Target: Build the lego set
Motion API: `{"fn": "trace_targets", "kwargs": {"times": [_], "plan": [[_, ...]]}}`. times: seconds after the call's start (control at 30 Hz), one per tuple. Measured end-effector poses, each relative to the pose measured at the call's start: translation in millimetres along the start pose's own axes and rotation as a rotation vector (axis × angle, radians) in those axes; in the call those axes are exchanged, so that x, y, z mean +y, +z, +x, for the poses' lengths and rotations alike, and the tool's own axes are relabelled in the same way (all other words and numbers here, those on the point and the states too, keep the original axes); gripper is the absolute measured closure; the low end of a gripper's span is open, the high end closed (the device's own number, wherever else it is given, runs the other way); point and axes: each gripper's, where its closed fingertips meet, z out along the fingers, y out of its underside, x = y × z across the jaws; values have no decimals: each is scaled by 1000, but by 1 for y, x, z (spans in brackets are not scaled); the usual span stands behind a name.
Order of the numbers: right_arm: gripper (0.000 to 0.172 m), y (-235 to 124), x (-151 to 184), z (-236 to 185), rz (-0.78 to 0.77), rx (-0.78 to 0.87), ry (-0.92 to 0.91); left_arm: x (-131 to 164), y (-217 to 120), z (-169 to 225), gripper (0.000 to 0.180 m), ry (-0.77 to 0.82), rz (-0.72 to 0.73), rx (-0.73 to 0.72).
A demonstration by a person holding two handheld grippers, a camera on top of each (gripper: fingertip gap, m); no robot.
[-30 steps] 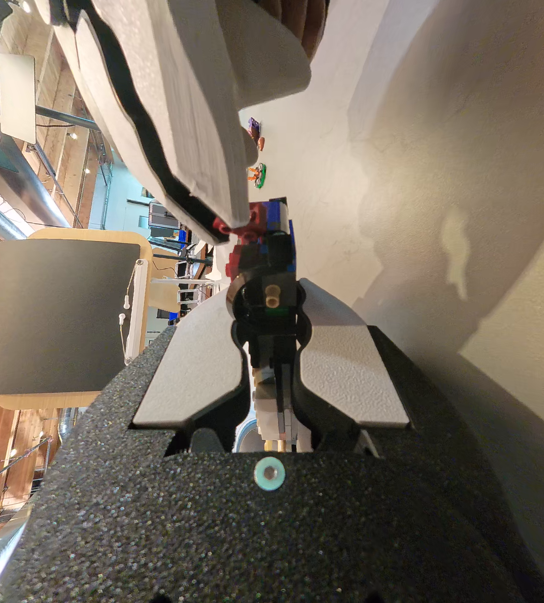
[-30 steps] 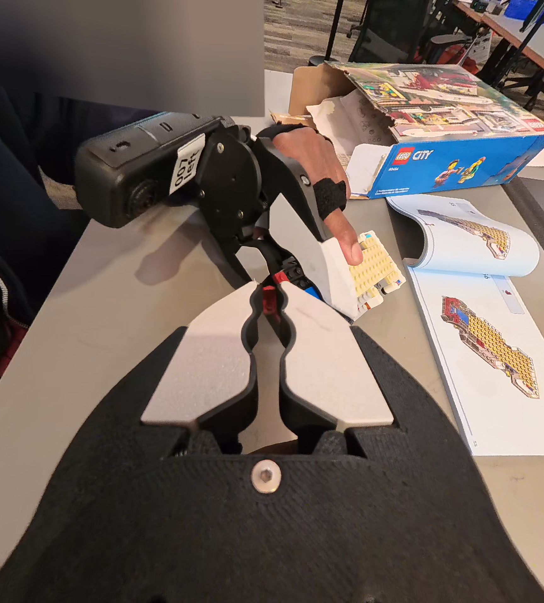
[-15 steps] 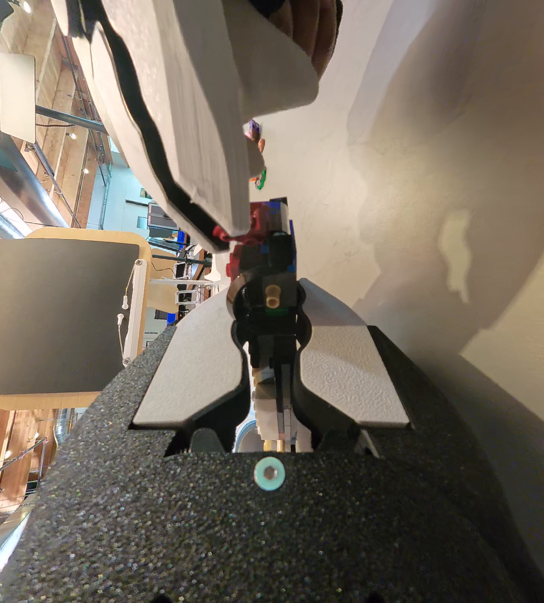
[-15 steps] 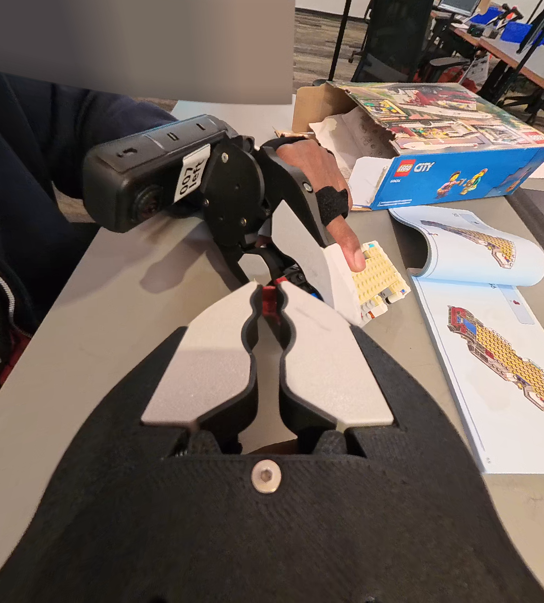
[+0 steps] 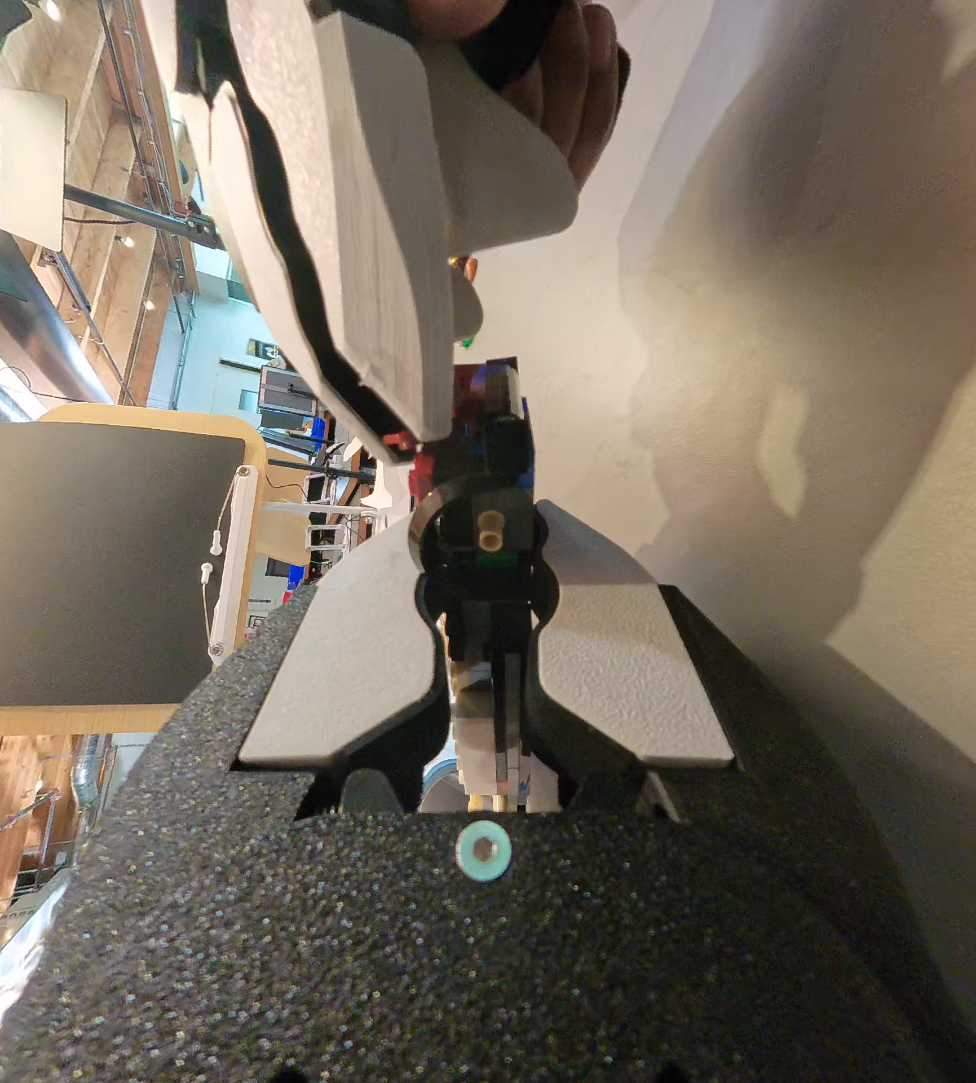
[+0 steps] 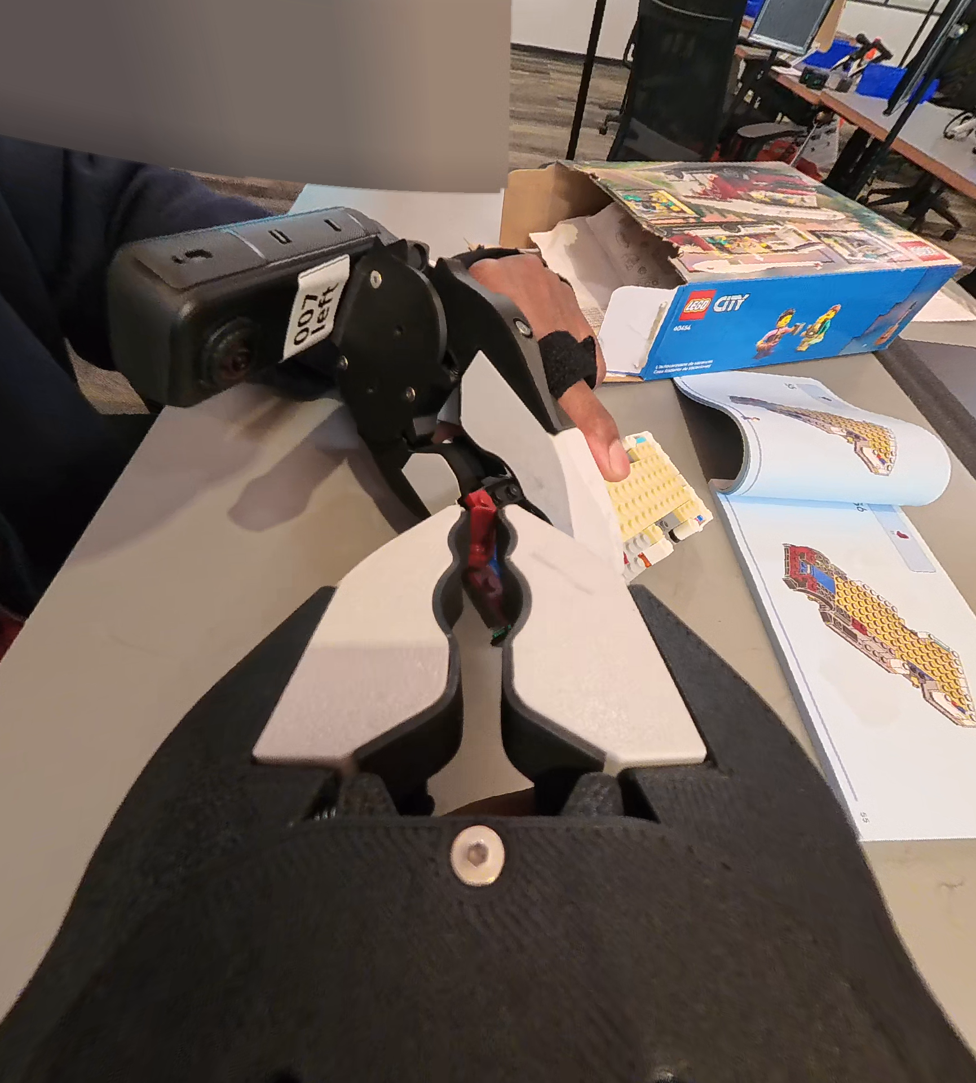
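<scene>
Left jaws: we see the left gripper [image 5: 482, 545] part-way closed, its two grey fingers [image 5: 591, 562] pinching a brick-built toy model of black, red, blue and cream plastic bricks [image 5: 488, 521]; the black section sits pressed between the pads.

Model: in the right wrist view its cream studded plate [image 6: 646, 489] sticks out to the right past the left gripper [image 6: 497, 504], above the bench.

Right jaws: the right gripper [image 6: 482, 527] is nearly closed, its grey fingers [image 6: 561, 562] nipping a small red brick piece [image 6: 480, 530] at the tips; the piece sits right against the near end of the model.

Contact: in the left wrist view the right gripper [image 5: 415, 433] comes in from the upper left and its tips meet the model's red end [image 5: 427, 463].

Hand: a hand [image 6: 538, 316] with a black strap grips the left gripper, one finger lying over the cream plate.

Right side: an open instruction booklet [image 6: 860, 615] lies on the grey bench [image 6: 181, 557], close to the right of the model; a blue cardboard toy box [image 6: 766, 305] with a torn flap stands at the far right.

Open room: we find bare bench to the left and near left of both grippers; the bench's left edge runs beside a dark sleeve [image 6: 17, 293].
</scene>
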Motion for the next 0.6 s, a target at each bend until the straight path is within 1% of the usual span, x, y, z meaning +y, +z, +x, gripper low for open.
{"fn": "trace_targets", "kwargs": {"times": [0.23, 0.3, 0.6], "plan": [[161, -1, 1, 6, 29, -17, 129, 0, -2, -3, 155, -33, 13, -5], [158, -2, 1, 8, 32, -11, 135, -1, -2, -3, 155, -35, 13, -7], [155, -4, 1, 10, 40, 7, 127, -1, -2, -4, 155, -45, 16, -9]]}}
